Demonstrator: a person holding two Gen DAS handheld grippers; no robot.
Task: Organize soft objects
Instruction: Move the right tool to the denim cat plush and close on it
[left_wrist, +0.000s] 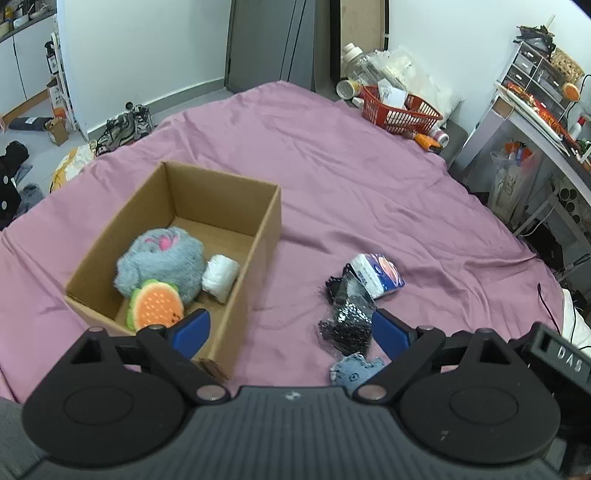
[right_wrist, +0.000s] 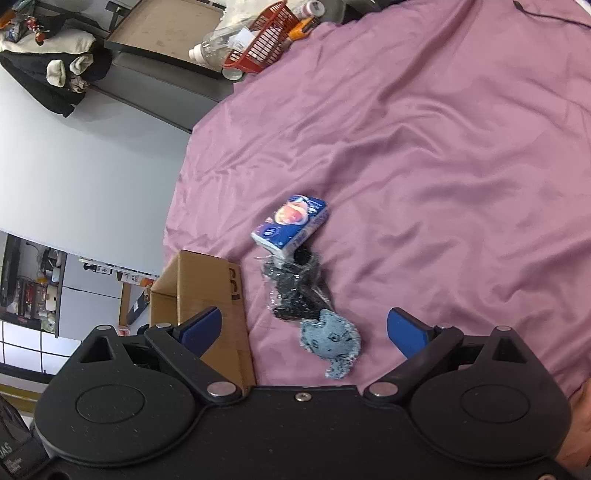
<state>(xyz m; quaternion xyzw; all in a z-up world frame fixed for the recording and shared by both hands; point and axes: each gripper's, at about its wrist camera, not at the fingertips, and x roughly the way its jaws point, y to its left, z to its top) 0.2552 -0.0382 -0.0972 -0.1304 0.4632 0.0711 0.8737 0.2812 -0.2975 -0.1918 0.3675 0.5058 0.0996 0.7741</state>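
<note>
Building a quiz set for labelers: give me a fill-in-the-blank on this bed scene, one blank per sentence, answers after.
1. The grey fluffy plush, the watermelon-slice plush and the white roll all lie inside the ____.
2. The tissue pack lies on the ____ bedsheet.
3. The left gripper and the right gripper both have their jaws ____.
4. The basket at the far edge of the bed is ____ in colour.

Missing words: cardboard box; purple; open; red
</note>
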